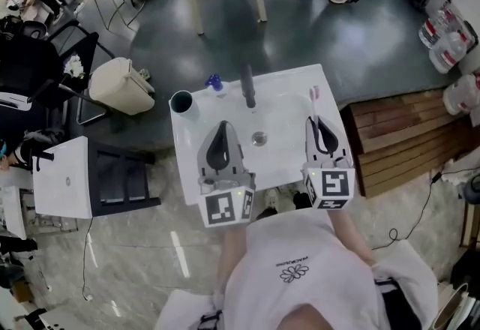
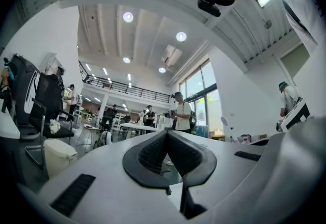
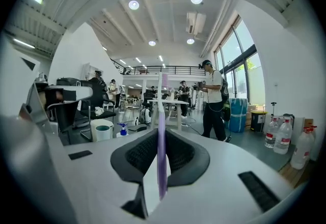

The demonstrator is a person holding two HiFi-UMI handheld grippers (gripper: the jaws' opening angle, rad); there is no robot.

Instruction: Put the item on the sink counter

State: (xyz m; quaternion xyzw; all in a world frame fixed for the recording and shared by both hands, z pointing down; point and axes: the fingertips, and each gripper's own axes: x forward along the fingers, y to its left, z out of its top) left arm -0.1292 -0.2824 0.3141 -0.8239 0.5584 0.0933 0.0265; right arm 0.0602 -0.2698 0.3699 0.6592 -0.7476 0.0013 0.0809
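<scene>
My right gripper (image 1: 316,123) (image 3: 162,134) is shut on a pale purple toothbrush (image 3: 162,111). It stands up between the jaws, and its brush head (image 1: 314,94) reaches past the fingertips over the right part of the white sink counter (image 1: 291,100). To the left, my left gripper (image 1: 223,127) (image 2: 167,134) is shut with nothing between its jaws. It hangs over the near left of the basin. The drain (image 1: 259,139) lies between the two grippers, and the dark faucet (image 1: 248,87) stands beyond them.
A teal cup (image 1: 181,102) (image 3: 103,130) stands on the counter's far left corner, with a small blue bottle (image 1: 214,82) (image 3: 122,129) beside it. A cream bin (image 1: 120,86) sits on the floor to the left, and wooden pallets (image 1: 397,137) lie to the right. People stand further back.
</scene>
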